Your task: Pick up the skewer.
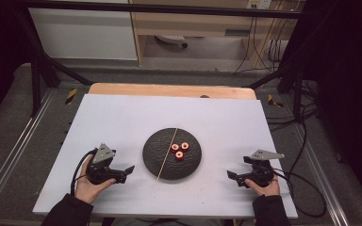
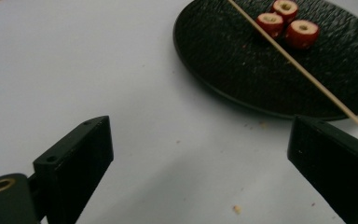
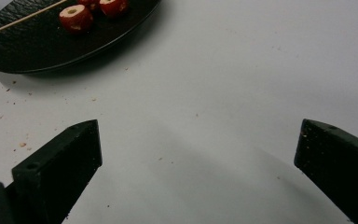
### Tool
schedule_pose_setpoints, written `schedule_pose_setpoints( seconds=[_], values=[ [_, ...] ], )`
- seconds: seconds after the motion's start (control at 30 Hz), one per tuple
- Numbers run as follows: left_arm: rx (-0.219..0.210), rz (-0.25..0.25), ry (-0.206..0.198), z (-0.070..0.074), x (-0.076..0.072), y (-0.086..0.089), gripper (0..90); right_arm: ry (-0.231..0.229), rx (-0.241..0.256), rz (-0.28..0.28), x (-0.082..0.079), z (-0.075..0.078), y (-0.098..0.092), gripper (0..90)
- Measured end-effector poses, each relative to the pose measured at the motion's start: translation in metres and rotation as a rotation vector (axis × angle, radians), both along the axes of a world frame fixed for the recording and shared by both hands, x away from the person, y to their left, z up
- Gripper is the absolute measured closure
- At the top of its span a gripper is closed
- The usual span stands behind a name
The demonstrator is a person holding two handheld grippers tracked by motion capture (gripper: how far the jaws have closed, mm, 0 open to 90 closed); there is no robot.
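Both hands sit at the near edge of the white table top (image 1: 122, 117), one gripper in each. Left gripper (image 1: 128, 171) rests on the table to the left of the black plate (image 1: 155, 155), jaws spread wide apart, nothing between them; from the left gripper view its jaws frame bare table with the plate's near rim just ahead. Right gripper (image 1: 232, 176) rests on the table to the right of the plate, a little farther from it, jaws likewise wide apart and empty.

Plate lies at table centre, round, dark, rough-textured. On it: three red fruit pieces (image 1: 179, 150), cored, pale centres, clustered close together right of the plate's middle. Wooden skewer (image 1: 167, 154) lies across the plate just left of the pieces, its near tip overhanging the rim. Scattered crumbs (image 3: 22, 144) on the table around the plate.
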State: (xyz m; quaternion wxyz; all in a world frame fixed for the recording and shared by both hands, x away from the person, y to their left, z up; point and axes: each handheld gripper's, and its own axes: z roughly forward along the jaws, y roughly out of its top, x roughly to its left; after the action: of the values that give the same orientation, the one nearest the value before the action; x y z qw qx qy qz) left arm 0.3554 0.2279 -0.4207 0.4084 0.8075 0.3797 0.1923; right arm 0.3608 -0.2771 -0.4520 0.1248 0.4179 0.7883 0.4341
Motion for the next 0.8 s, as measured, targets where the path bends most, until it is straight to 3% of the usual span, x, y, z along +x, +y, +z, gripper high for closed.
schedule_pose_setpoints(
  seconds=[0.1,0.33,0.5,0.53,0.8],
  values=[
    [-0.009,0.0,0.002,0.005,0.001,-0.008,7.3,-0.003,-0.002,0.0,0.0,0.0,0.0,1.2],
    [-0.004,-0.011,0.005,0.019,0.01,-0.048,9.9,-0.002,-0.003,-0.003,0.0,0.0,0.0,1.2],
    [0.02,-0.018,0.026,0.016,0.013,-0.069,14.9,-0.002,-0.005,-0.003,0.0,0.0,0.0,1.2],
    [0.018,-0.019,0.036,0.014,0.014,-0.074,19.9,-0.005,-0.008,-0.001,0.0,0.0,0.0,1.3],
    [0.028,0.0,0.072,0.001,0.014,-0.109,34.9,-0.005,-0.002,-0.007,0.0,0.0,0.001,1.6]
  ],
)
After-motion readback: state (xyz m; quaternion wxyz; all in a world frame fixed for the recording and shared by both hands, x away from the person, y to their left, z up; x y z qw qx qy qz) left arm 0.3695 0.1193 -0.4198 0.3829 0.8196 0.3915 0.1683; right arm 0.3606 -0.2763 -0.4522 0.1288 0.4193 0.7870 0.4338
